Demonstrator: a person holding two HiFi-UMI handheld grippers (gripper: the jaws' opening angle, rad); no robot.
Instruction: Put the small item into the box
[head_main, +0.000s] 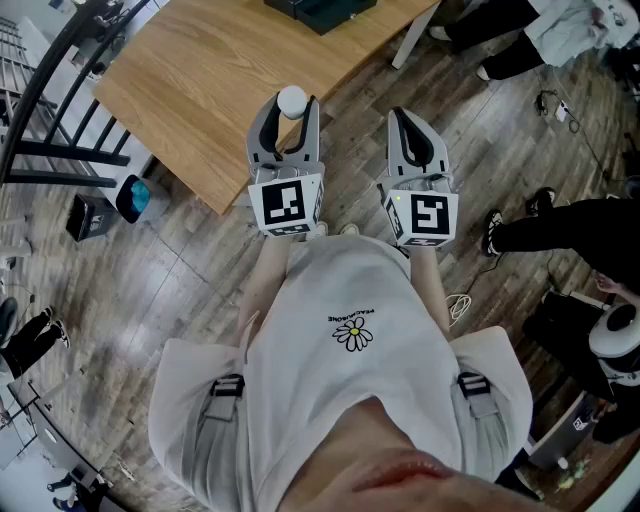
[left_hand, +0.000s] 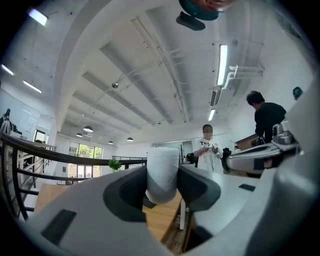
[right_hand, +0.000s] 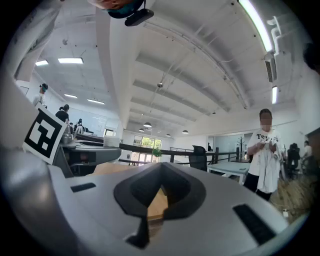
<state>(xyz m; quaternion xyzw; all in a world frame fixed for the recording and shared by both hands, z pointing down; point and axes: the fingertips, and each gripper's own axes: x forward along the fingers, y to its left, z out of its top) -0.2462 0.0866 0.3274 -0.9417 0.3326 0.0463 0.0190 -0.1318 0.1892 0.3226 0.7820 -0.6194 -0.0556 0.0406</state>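
Note:
A small white cylinder (head_main: 292, 101) stands upright between the tips of my left gripper (head_main: 291, 106), which is shut on it; in the left gripper view the white cylinder (left_hand: 162, 172) is pinched between both dark pads. My left gripper hangs over the near corner of the wooden table (head_main: 230, 70). My right gripper (head_main: 411, 122) is beside it, over the floor, its tips together; in the right gripper view the right gripper (right_hand: 161, 192) has nothing between its pads. A dark box (head_main: 322, 12) sits at the table's far edge, partly cut off.
A black railing (head_main: 40, 110) runs along the left. A blue-lidded bin (head_main: 133, 197) stands on the plank floor beside it. People's legs and shoes (head_main: 495, 232) are at the right, with cables on the floor. A person in a white shirt (left_hand: 207, 150) stands ahead.

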